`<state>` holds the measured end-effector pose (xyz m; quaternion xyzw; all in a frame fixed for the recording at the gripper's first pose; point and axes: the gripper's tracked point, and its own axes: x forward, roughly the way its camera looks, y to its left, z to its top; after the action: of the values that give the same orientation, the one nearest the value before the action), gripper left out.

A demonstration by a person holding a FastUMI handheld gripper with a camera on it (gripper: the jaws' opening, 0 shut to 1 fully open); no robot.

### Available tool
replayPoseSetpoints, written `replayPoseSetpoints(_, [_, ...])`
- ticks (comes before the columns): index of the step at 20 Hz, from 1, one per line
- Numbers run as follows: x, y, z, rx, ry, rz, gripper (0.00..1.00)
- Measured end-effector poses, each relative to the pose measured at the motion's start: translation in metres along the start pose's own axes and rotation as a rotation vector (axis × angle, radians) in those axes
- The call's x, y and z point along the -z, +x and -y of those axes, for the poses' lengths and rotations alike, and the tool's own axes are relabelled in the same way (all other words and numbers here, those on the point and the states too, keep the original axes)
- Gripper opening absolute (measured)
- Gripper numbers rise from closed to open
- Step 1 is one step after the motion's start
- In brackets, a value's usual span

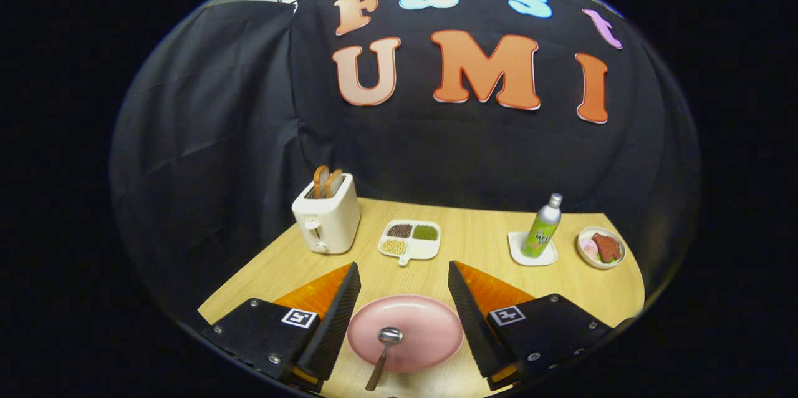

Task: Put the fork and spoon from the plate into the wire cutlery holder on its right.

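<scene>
1. Gripper (pixel 404 298): two fingers, spread wide, gripping nothing, held above the table (pixel 474 236).
2. Plate (pixel 430 323): one, pink, lying between the two fingers.
3. Spoon (pixel 383 348): one, bowl resting on the plate, handle running off the near rim toward the camera.
4. Toaster (pixel 327 217): one, white, beyond the left finger, with two bread slices (pixel 327 181) standing in its slots.
5. Tray (pixel 410 239): one, white, just right of the toaster, with three compartments of grains.
6. Bottle (pixel 541 226): one, upright on one white coaster (pixel 530 254), beyond the right finger.
7. Bowl (pixel 600 247): one, holding food, right of the bottle.
</scene>
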<state>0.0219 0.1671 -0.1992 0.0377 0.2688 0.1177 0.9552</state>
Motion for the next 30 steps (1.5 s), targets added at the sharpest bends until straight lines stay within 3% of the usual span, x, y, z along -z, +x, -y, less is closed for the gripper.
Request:
replayPoseSetpoints(12, [0.135,0.023,-0.031,-0.048,0.014,-0.417,0.86])
replayPoseSetpoints(16, [0.169,0.027,-0.026,-0.027,-0.016,-0.514,0.81])
replayPoseSetpoints(22, [0.205,0.032,-0.028,-0.017,0.008,-0.663,0.61])
replayPoseSetpoints(26, [0.222,0.036,-0.022,-0.003,0.002,-0.736,0.39])
replayPoseSetpoints(29, [0.222,0.037,-0.024,-0.004,0.027,-0.755,0.14])
replayPoseSetpoints(30, [0.221,0.036,-0.023,-0.002,0.027,-0.758,0.12])
